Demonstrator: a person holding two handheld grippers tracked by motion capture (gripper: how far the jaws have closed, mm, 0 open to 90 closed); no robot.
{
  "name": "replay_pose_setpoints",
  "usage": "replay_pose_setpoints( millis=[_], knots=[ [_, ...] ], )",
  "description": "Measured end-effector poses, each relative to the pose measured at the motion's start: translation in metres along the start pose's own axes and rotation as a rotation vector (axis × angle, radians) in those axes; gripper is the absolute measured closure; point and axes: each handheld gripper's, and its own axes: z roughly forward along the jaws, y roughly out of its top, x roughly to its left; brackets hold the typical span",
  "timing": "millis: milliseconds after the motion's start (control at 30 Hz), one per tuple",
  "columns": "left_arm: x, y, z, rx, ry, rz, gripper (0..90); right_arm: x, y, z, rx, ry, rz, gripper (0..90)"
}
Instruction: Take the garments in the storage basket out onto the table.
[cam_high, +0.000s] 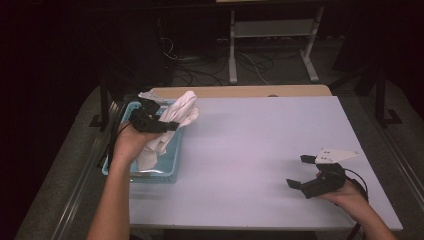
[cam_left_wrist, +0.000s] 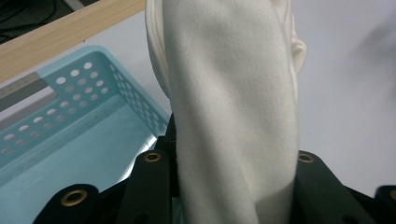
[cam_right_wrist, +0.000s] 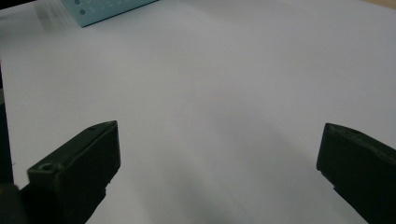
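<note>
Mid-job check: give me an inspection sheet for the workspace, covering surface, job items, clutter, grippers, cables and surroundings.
Surface: pale table, bare in the middle.
Job's things: white cloth lifted over the blue basket at the table's left edge.
Clutter: nothing seen.
Grippers: left gripper shut on the white cloth; right gripper open, low over the table, nothing between its jaws.
Cables: one trails from the right gripper; floor cables beyond the table.
Surroundings: dark room, metal frame behind.

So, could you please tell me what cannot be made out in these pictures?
- High view: the basket floor is covered by the white cloth and the left gripper.
- Left gripper view: the cloth's top and lower end are cut off by the edges.
- High view: the background floor is too dark.
</note>
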Motion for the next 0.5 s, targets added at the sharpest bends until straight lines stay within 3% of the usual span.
replay_pose_setpoints(
  millis=[500],
  knots=[
    [-0.024,0.014,0.005,-0.011,-0.039,0.054,63.4,0.001,0.000,0.000,0.001,-0.001,0.001,0.0]
  ],
)
